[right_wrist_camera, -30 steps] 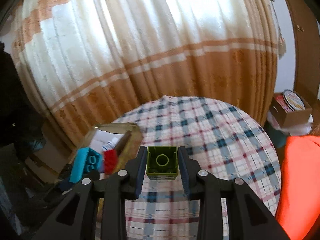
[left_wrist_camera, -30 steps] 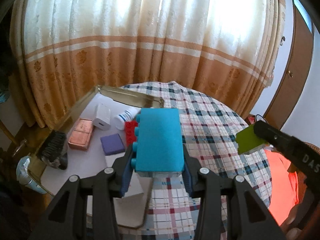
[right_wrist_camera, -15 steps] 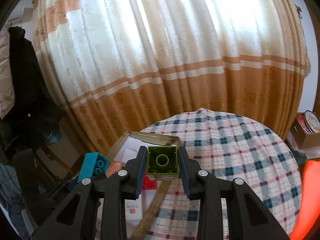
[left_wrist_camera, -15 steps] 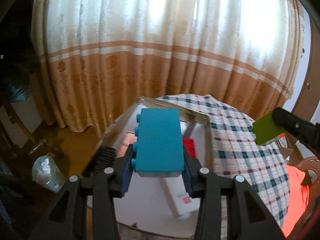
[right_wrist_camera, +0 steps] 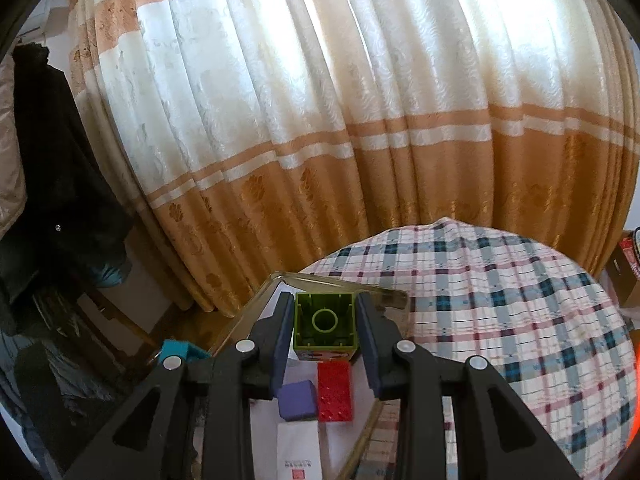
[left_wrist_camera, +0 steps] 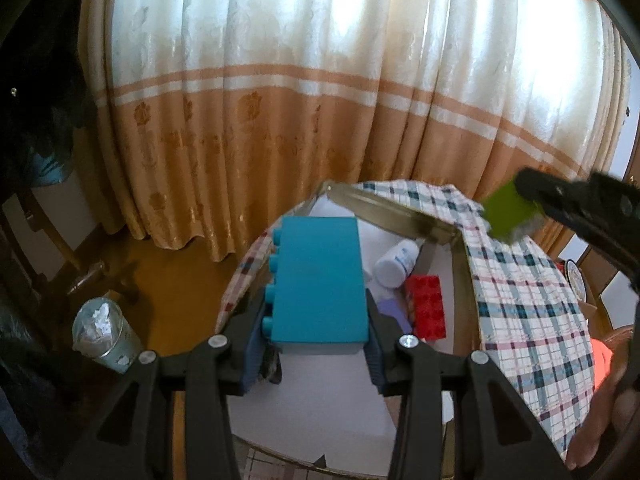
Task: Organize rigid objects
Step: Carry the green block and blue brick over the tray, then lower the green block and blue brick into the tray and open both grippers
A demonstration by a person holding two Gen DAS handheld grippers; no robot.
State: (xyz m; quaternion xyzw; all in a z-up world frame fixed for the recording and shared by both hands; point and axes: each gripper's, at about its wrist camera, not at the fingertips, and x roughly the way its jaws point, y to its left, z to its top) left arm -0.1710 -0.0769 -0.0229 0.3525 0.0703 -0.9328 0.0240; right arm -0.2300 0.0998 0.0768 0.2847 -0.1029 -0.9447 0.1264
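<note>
At far left in my left wrist view, a small bin (left_wrist_camera: 105, 334) stuffed with crumpled white material stands on the brown floor, with dark shapes beyond it that I can't make out. My left gripper (left_wrist_camera: 318, 340) is clamped on the blue brick (left_wrist_camera: 318, 282), studs facing left, and I hold it above the glass-walled tray (left_wrist_camera: 394, 218) at the left edge of the checked tabletop (left_wrist_camera: 528, 300). The brick hides much of the tray floor. To its right I see a white bottle (left_wrist_camera: 396, 266) lying on its side, a red brick (left_wrist_camera: 426, 306) just beside it, and a sliver of purple block (left_wrist_camera: 394, 312) cut off by my right-hand finger. A dark bristly thing under the left finger is mostly hidden. At upper right my right gripper (left_wrist_camera: 516, 216) enters from the side, its body cut off by the frame.

From the right wrist, that gripper (right_wrist_camera: 324, 328) squeezes the green brick (right_wrist_camera: 324, 326), hollow underside toward me, over the tray's far corner. Below it lie the purple block (right_wrist_camera: 296, 400), the red brick (right_wrist_camera: 335, 392) and a white card (right_wrist_camera: 298, 454) with print too small to read.
</note>
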